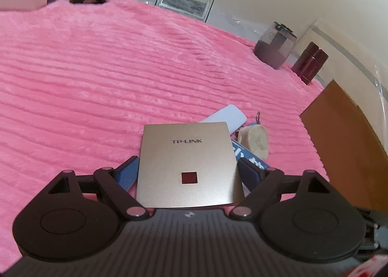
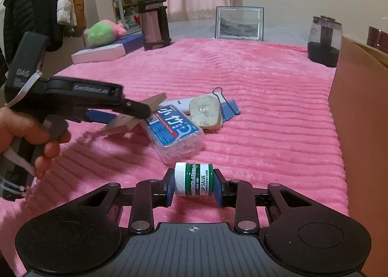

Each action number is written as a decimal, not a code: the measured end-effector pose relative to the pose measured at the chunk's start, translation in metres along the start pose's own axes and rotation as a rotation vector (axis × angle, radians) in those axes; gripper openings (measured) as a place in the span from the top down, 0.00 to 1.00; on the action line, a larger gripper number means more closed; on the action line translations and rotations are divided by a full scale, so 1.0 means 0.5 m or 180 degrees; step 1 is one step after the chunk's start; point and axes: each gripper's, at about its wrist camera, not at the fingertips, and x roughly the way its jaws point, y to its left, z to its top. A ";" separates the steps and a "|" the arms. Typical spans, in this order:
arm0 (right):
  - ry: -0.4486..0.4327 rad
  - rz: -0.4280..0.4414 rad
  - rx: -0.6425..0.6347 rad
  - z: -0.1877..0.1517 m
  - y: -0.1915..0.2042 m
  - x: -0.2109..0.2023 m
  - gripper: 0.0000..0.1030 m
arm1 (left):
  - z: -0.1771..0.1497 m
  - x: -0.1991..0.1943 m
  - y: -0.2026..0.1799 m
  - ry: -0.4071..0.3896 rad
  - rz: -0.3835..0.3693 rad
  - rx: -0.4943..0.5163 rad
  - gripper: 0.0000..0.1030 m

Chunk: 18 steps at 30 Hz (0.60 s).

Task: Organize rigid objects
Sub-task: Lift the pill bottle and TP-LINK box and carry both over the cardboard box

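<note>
Right gripper (image 2: 194, 186): closed on the lip salve jar (image 2: 194, 179), which is pinched end to end between the blue pads, white cap toward the left pad, label facing up; the jar is held just above the pink blanket (image 2: 266, 112).
Left gripper (image 1: 188, 170): set wide around the TP-LINK panel (image 1: 185, 163). In the left wrist view the gold panel fills the span between the two blue pads; a thin gap seems to show at each pad, but whether either pad presses on an edge cannot be told.
Panel pose: in the right wrist view it is seen tilted, one edge raised off the blanket, its far end over the floss pick box (image 2: 175, 129).
Left hand (image 2: 26, 131): seen in the right wrist view wrapped round the tool's handle, fingers curled on the trigger, the gripper angled downward toward the pile.
Just beyond the left gripper's tips: the floss pick box, a cream plug (image 2: 205, 113) resting against it, a white bar (image 1: 224, 118) partly under the panel, and a blue binder clip (image 2: 230, 107) beside the plug.
Right of both grippers: a cardboard box (image 2: 359, 117) at the blanket's edge.
Far edge: a flask (image 2: 151, 17), a framed picture (image 2: 238, 22), a dark glass jar (image 2: 323, 39).
</note>
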 end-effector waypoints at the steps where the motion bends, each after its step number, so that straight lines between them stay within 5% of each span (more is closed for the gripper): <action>1: -0.0008 0.0000 0.0009 0.000 0.002 -0.006 0.72 | -0.003 -0.012 -0.003 -0.0021 0.0019 0.0041 0.19; 10: -0.0140 -0.0023 0.0090 0.002 0.021 -0.090 0.72 | -0.030 -0.134 -0.080 -0.0200 0.0159 0.0595 0.19; 18: -0.0453 -0.0124 0.0094 0.014 0.006 -0.230 0.72 | -0.025 -0.205 -0.207 -0.0334 -0.0096 0.1016 0.19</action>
